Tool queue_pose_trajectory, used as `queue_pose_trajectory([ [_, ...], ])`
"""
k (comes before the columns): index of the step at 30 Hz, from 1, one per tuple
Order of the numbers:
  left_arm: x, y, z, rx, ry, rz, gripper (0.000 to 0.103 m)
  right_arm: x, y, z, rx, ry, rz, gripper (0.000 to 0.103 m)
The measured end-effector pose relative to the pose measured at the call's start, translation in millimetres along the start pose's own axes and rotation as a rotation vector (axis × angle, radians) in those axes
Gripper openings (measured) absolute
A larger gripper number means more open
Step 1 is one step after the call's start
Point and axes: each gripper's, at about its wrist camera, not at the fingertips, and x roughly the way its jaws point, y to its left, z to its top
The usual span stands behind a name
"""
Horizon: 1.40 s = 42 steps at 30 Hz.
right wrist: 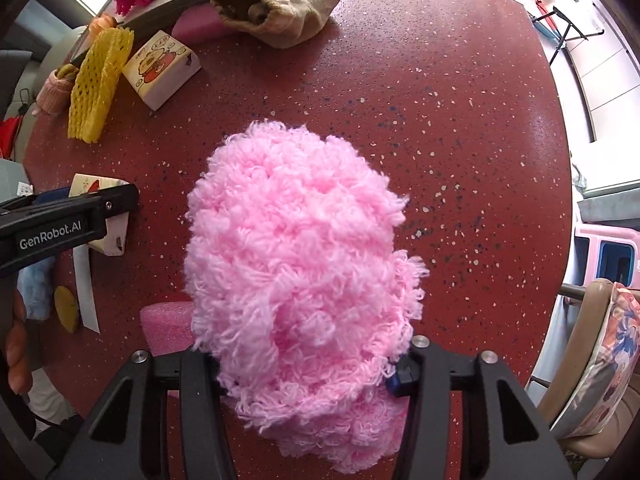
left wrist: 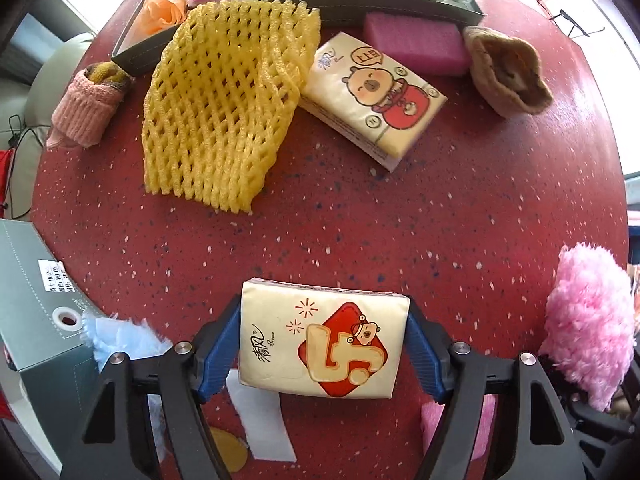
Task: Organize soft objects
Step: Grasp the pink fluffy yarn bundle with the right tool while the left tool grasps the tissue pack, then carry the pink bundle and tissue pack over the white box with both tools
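the left hand-held gripper [left wrist: 325, 350] pinches a tissue pack [left wrist: 320, 346] across its 2 short ends, the blue ribbed pads [left wrist: 218, 354] pressed flat on the film wrap, holding it just above the red speckled bench [left wrist: 360, 220]. the pack looks light and squashy under a slick plastic skin, so it could slide if squeezed weakly; the end-to-end hold seems the safest one. the right hand-held gripper [right wrist: 308, 364] is clamped on a pink fluffy yarn piece [right wrist: 296, 260], its pile hiding most of the pads; it is airy, limp and compressible, best taken deep in its bulk, not by loose loops. farther across the bench lie a yellow foam fruit net [left wrist: 224, 100], springy and open-meshed, a 2nd tissue pack [left wrist: 374, 96] touching its edge, a pink foam block [left wrist: 416, 44] against a dark tray rim [left wrist: 360, 4], and a floppy brown knit pouch [left wrist: 508, 76] just beside the block.
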Motion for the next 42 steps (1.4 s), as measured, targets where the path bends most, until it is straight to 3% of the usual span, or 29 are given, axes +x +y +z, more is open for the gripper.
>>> queue_pose_trajectory([
  [6,-32,-9,-18,0.105,-0.029,-0.034,0.075,-26,-7,-26,0.056,-0.010,0.040,0.054],
  [15,-82,-13,-72,0.256,-0.040,-0.125,0.075,-68,11,-74,0.106,-0.041,0.086,0.054],
  [20,-98,3,-108,0.365,-0.029,-0.153,0.075,-75,34,-110,0.142,-0.033,0.103,0.054],
  [25,-104,25,-144,0.415,-0.029,-0.164,0.075,-68,56,-125,0.187,-0.005,0.133,0.054],
  [32,-131,61,-185,0.396,-0.072,-0.159,0.075,-65,93,-132,0.163,0.031,0.149,0.054],
  [42,-162,96,-189,0.308,-0.207,-0.130,0.076,-97,143,-104,0.024,-0.050,0.109,0.055],
])
